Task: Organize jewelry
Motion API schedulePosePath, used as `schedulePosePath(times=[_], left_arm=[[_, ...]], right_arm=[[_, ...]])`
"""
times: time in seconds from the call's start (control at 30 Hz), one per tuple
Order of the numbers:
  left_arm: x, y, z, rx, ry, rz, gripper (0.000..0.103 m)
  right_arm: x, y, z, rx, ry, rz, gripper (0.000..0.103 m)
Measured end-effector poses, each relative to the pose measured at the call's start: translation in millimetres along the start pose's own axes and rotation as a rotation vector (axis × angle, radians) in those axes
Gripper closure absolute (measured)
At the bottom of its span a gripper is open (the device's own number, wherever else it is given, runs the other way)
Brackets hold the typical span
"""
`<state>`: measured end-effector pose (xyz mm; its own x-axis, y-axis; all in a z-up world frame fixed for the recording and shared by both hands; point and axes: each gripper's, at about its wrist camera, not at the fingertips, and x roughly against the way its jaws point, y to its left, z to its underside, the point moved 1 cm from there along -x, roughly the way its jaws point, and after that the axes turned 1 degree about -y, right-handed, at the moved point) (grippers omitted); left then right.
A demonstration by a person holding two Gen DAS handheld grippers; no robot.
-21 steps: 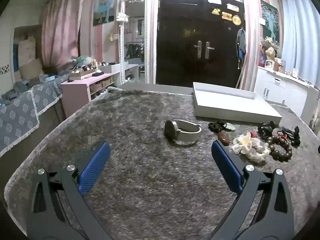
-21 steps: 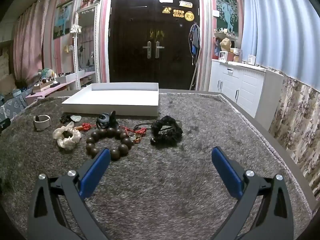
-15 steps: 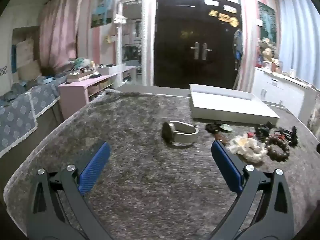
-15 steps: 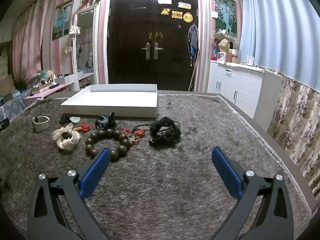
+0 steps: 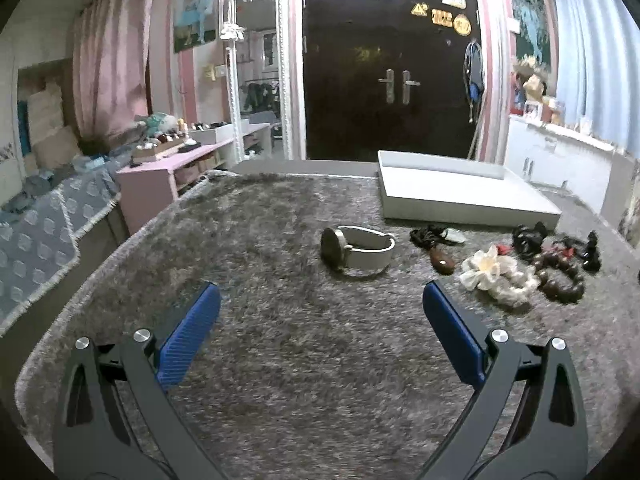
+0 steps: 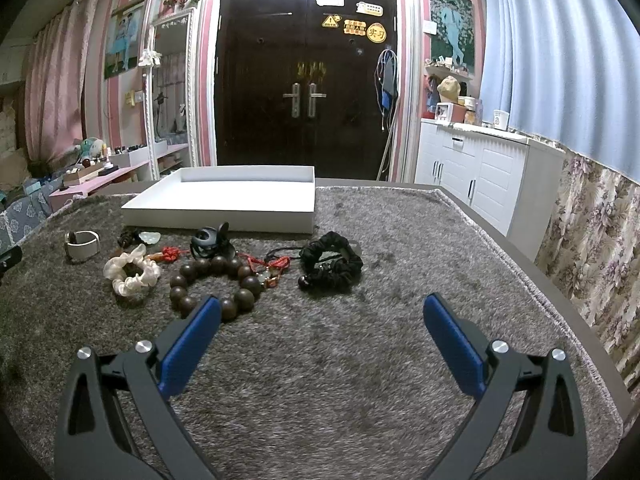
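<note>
A white shallow tray (image 6: 224,216) (image 5: 460,210) stands at the far side of a grey shaggy mat. In front of it lie a watch with a pale strap (image 5: 358,248) (image 6: 82,245), a cream scrunchie (image 6: 130,270) (image 5: 496,272), a dark wooden bead bracelet (image 6: 216,280) (image 5: 560,276), a black scrunchie (image 6: 330,266), red-corded pendants (image 6: 272,268) and a small black piece (image 6: 208,240). My left gripper (image 5: 320,308) is open and empty, short of the watch. My right gripper (image 6: 320,320) is open and empty, short of the beads and black scrunchie.
The mat (image 6: 360,360) covers a table whose right edge (image 6: 520,264) drops off near a floral curtain. A pink shelf unit (image 5: 168,176) and a covered couch (image 5: 36,232) stand to the left. White cabinets (image 6: 480,168) stand at the right.
Both grippers have shifted slightly over the mat, so the jewelry sits a little differently in each view. Both stay open and empty. No item has moved.
</note>
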<state>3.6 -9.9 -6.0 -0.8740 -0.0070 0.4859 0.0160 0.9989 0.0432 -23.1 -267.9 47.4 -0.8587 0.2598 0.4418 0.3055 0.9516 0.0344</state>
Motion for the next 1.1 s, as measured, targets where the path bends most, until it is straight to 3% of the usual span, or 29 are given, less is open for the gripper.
schedulePosePath(times=[0.1,0.23,0.5,0.87,1.03,1.1], left_arm=[[0,-13,-1,-0.072,0.025,-0.030,0.003],[2,-23,1,-0.129,-0.010,-0.044,0.003],[-1,-12,1,-0.046,0.009,-0.019,0.003],[-1,-16,1,-0.075,-0.003,-0.014,0.003],[0,-13,0,-0.043,-0.006,0.044,0.003],[-5,-10,-1,-0.015,0.030,0.064,0.003]], right_arm=[[-2,0,0,0.000,0.006,0.000,0.002],[-3,0,0,0.001,0.014,0.000,0.002],[-4,1,0,0.003,0.016,-0.001,0.002],[-4,1,1,-0.001,0.014,0.007,0.002],[-7,2,-1,0.005,0.029,0.012,0.002],[-6,0,-1,-0.004,0.026,0.000,0.002]])
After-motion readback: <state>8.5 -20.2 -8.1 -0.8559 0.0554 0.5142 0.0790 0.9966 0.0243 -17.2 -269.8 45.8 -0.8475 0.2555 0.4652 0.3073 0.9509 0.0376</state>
